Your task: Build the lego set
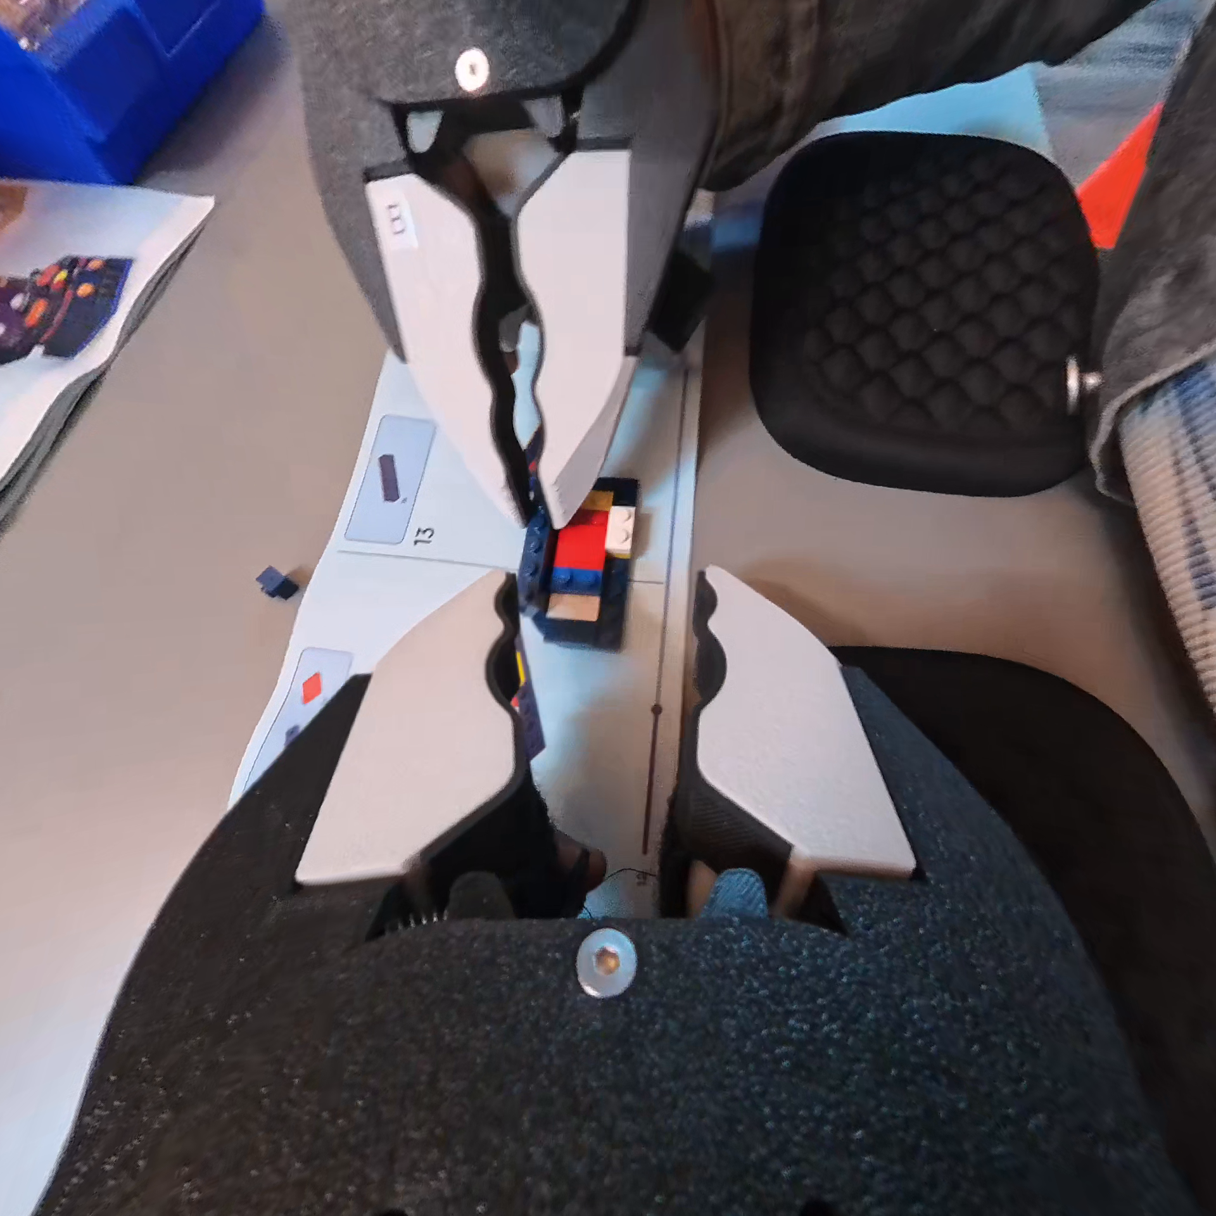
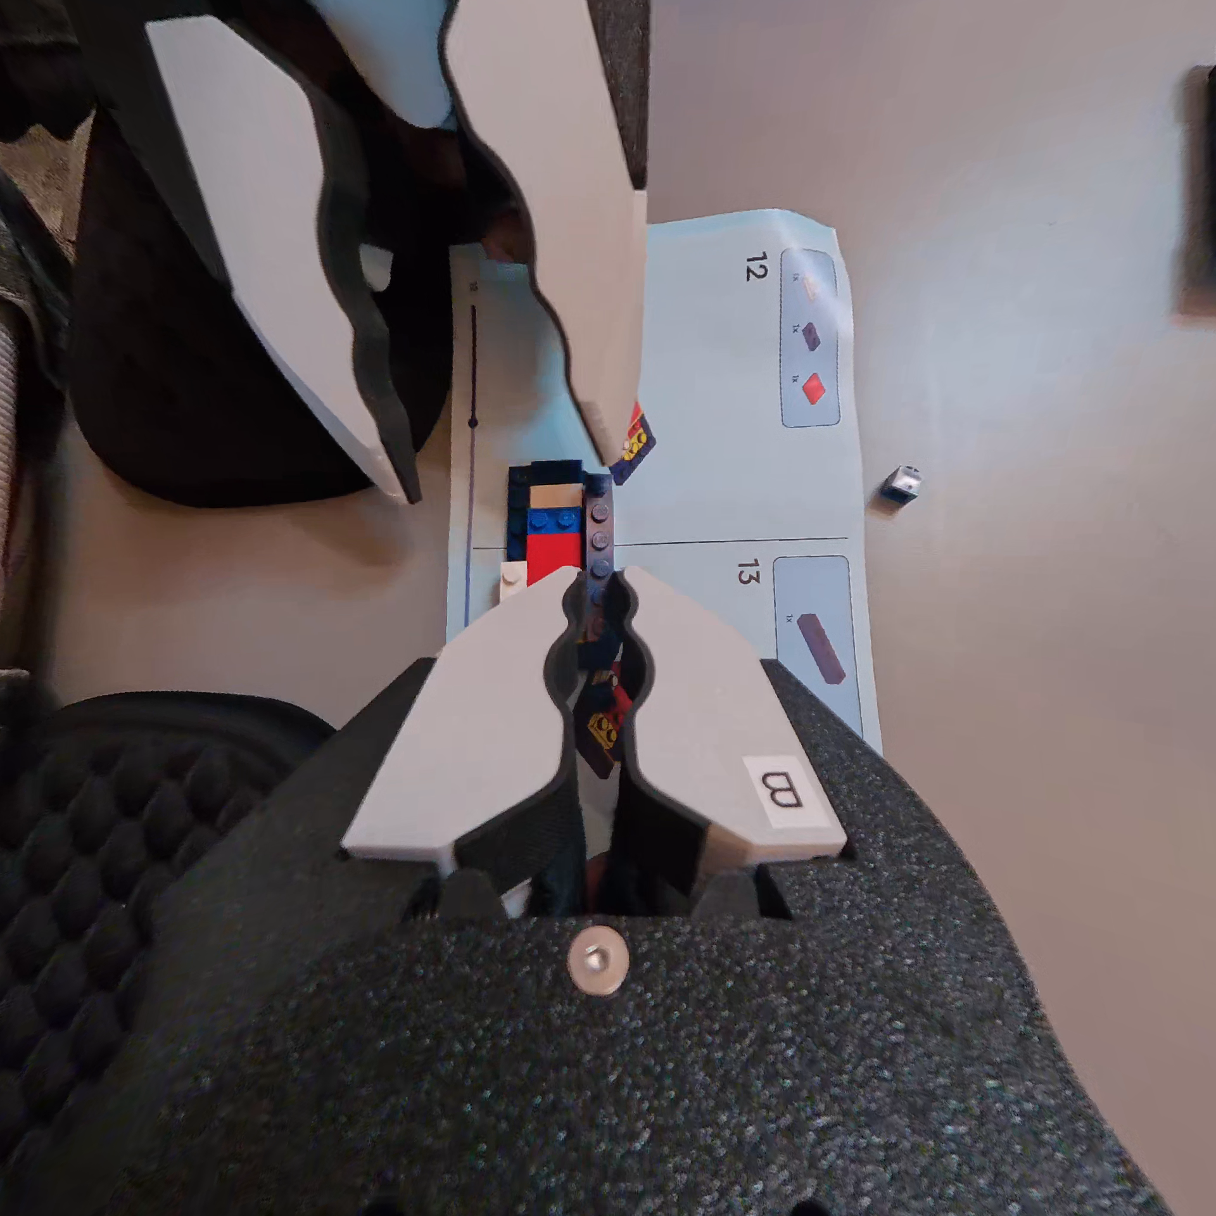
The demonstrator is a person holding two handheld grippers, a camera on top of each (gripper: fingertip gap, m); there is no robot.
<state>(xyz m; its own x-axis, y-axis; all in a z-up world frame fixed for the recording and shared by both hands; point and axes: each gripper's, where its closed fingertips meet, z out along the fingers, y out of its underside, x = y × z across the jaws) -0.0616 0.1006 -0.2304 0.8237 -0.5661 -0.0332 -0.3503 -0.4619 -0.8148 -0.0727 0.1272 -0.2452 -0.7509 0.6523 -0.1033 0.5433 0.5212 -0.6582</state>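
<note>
a: on the pale blue instruction sheet [image 2: 717,487], what's closest to the right gripper [image 2: 597,574]?

b: a long dark blue studded brick [image 2: 599,526]. the grey fingers are clenched on its near end, wavy black pads pressing both sides. it sits along the edge of a small brick model [image 2: 549,526]: red, blue, tan and white pieces on a dark plate.

a: and the left gripper [image 1: 602,576]?

b: released, jaws spread wide, the model just beyond its tips, nothing between the pads.

a: any writing?

b: printed step numbers and small part drawings on the sheet, plus a sticker on one right finger.

a: around it?

b: a loose dark brick [image 2: 900,485] on the tan table [image 2: 1020,395], a quilted black case [image 1: 921,309], a second booklet [image 1: 72,296], and farthest off a blue bin [image 1: 99,72].
</note>
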